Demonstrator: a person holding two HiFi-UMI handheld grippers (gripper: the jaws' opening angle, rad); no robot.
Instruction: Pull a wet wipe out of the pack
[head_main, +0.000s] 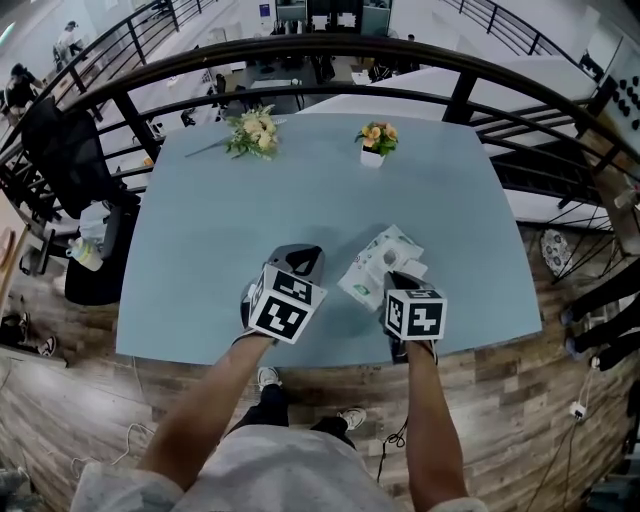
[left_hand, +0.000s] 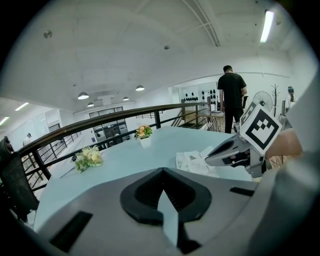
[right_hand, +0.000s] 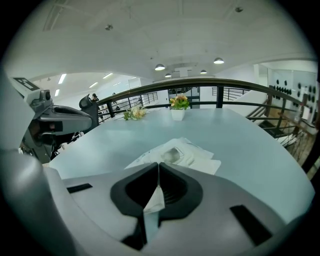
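Now the pack of wet wipes (head_main: 378, 262) lies on the blue worktop (head_main: 220, 220), slanting from lower left to upper right, just beyond the closed right hand-held gripper (right_hand: 158, 165). A white sliver (right_hand: 154, 199) shows between its jaws. The closed left hand-held gripper (left_hand: 161, 171) hovers farther left.

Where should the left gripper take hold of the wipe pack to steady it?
Probably the flat edge nearest the left gripper, coming in low from the left: the pack lies flat, its opening sits mid-top, and the right gripper pinches a white wipe at its near side.
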